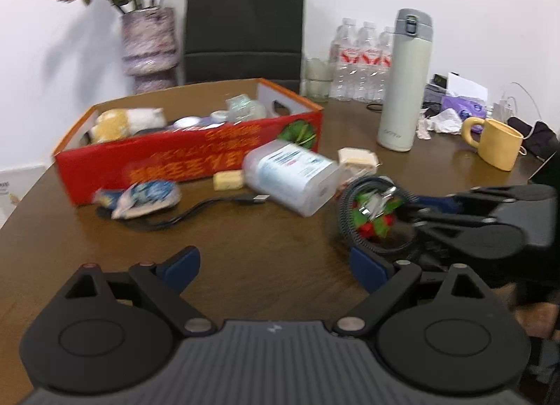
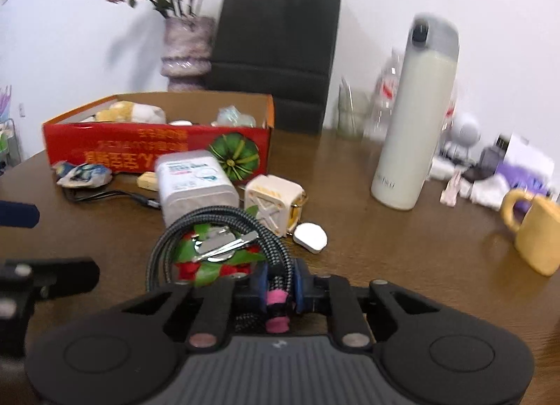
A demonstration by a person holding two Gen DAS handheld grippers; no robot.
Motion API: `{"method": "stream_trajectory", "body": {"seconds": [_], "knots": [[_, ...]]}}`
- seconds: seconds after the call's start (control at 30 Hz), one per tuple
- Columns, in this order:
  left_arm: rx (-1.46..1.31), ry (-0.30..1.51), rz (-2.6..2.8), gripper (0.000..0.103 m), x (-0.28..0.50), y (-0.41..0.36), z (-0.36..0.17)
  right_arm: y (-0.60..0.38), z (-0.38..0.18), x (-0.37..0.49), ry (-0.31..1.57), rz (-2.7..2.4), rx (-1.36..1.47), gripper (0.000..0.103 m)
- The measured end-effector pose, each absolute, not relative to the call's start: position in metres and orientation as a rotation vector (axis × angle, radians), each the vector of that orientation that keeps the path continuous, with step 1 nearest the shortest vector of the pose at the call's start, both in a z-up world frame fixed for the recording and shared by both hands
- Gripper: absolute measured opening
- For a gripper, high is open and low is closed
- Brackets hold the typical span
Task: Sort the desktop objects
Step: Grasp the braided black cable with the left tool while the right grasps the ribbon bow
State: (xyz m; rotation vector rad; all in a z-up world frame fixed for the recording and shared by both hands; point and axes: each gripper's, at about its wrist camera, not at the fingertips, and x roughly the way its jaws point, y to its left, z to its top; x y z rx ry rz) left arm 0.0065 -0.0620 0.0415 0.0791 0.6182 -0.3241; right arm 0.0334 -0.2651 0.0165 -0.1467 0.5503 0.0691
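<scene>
My right gripper (image 2: 279,282) is shut on a coiled braided cable (image 2: 217,221) with a pink band; the coil also shows in the left wrist view (image 1: 346,216). A red-green ornament with a metal clip (image 2: 217,254) lies inside the coil. My left gripper (image 1: 274,267) is open and empty over bare table, left of the coil. A red cardboard box (image 1: 189,156) holding several items stands behind. A clear wipes tub (image 1: 294,174), a snack packet (image 1: 143,197), a black USB cable (image 1: 210,207) and a cream charger cube (image 2: 274,200) lie in front of it.
A white thermos (image 1: 402,83) stands at the right, with a yellow mug (image 1: 497,142), tissues and water bottles (image 1: 360,58) near it. A small white plug (image 2: 310,233) lies beside the cube. A vase with flowers (image 1: 148,44) and a black chair (image 1: 245,23) are behind the table.
</scene>
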Motion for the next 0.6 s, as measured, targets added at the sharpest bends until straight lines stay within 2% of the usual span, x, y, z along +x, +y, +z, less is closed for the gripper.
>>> {"method": "stream_trajectory", "body": {"seconds": [0.3, 0.37, 0.47, 0.5, 0.57, 0.6], "knots": [[-0.041, 0.601, -0.419, 0.095, -0.034, -0.018, 0.055, -0.233, 0.048, -0.024, 0.442, 0.202, -0.145, 0.013], [-0.085, 0.593, -0.409, 0.09, -0.041, -0.006, 0.059, -0.217, 0.051, -0.028, 0.446, 0.27, -0.149, 0.013], [-0.107, 0.594, -0.361, 0.09, -0.044, 0.014, 0.059, -0.198, 0.047, -0.029, 0.48, 0.357, -0.153, 0.014], [-0.11, 0.605, -0.341, 0.086, -0.044, 0.021, 0.056, -0.193, 0.045, -0.029, 0.498, 0.392, -0.149, 0.014], [-0.124, 0.634, -0.315, 0.073, -0.041, 0.031, 0.051, -0.181, 0.041, -0.031, 0.524, 0.445, -0.134, 0.014], [-0.137, 0.658, -0.311, 0.061, -0.039, 0.036, 0.046, -0.174, 0.039, -0.032, 0.533, 0.462, -0.139, 0.014]]}}
